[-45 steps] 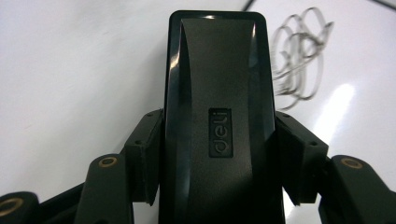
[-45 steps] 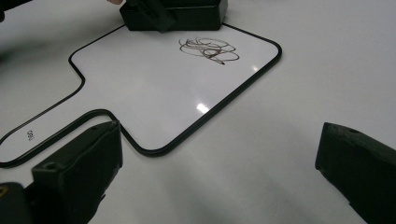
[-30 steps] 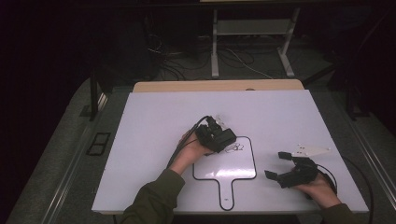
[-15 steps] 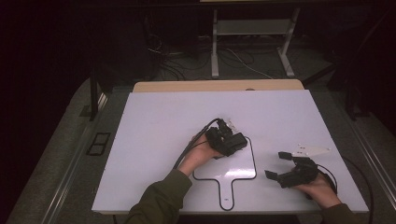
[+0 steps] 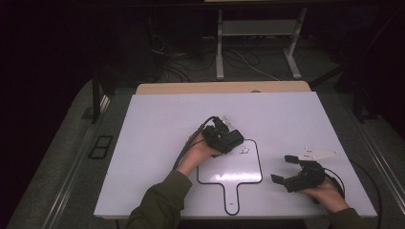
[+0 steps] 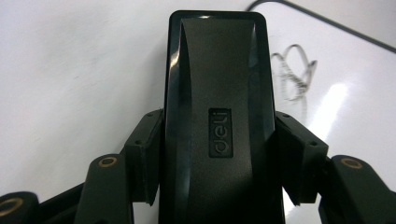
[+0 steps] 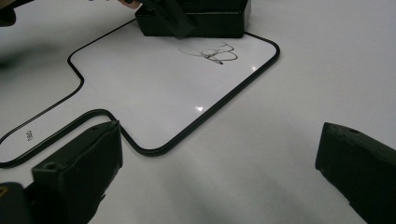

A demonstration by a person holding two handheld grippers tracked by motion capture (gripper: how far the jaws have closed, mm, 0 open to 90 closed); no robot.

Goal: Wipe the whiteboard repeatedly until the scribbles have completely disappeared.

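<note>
Now, left gripper (image 5: 228, 141): I am clenching its jaws on the black eraser (image 6: 218, 116), one jaw pressing each long side.
Eraser: it is sitting on the small whiteboard (image 5: 229, 169), at the upper edge, just beside the scribble (image 5: 244, 151).
Whiteboard: it is lying flat on the white table (image 5: 157, 124), handle pointing toward me.
Right gripper (image 5: 291, 171): I am resting it right of the whiteboard with jaws spread wide, gripping nothing.
</note>
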